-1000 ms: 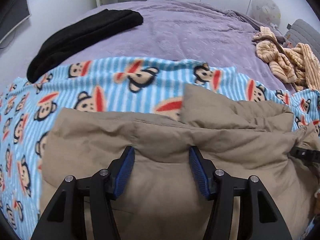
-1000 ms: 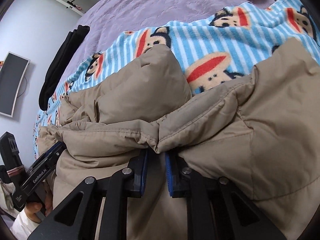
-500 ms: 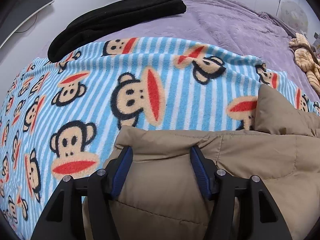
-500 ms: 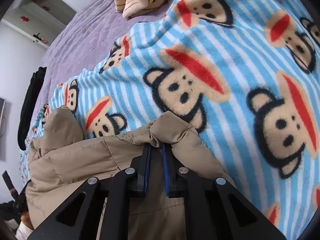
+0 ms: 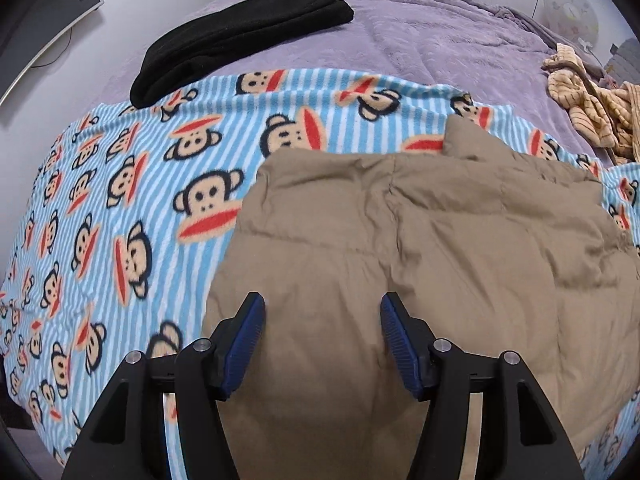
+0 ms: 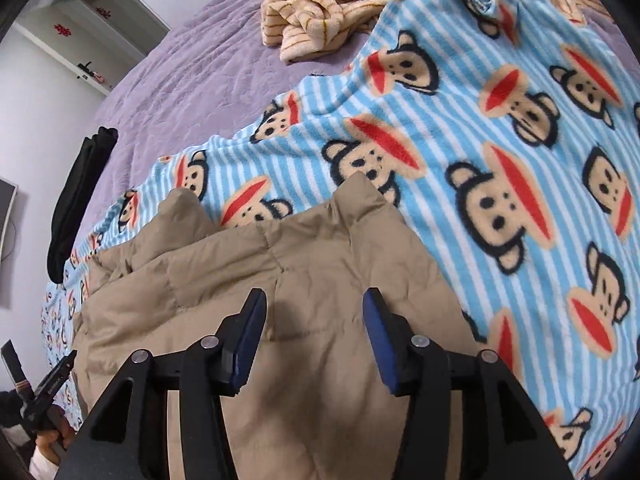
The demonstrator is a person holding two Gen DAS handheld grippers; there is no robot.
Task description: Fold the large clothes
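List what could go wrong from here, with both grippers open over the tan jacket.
1. The tan puffy jacket looks bulky; with the left gripper and right gripper both open, the fold may spring apart.
2. A corner at the far edge sticks up, so the stack may end uneven.
3. The jacket lies on the loose monkey-print blanket; the next grasp could pinch blanket along with jacket.
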